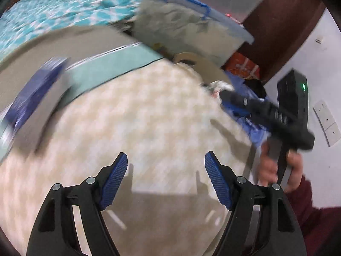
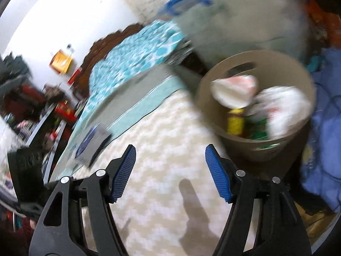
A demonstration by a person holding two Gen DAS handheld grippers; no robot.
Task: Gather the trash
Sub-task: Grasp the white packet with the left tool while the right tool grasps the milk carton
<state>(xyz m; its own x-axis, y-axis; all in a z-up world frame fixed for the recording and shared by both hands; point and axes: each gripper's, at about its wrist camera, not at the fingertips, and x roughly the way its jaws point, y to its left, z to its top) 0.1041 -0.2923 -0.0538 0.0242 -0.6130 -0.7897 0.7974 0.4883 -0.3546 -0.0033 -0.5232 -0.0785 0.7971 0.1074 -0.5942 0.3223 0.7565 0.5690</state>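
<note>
While both tongs, left (image 1: 166, 164) and right (image 2: 170, 157), hang spread and empty, the next grasp likely targets the box (image 2: 91, 145) for the bin (image 2: 245, 149).

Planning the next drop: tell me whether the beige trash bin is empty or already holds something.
Not empty. The right wrist view shows the beige bin holding white crumpled wrappers plus yellow and green packaging; blur hides how full.
</note>
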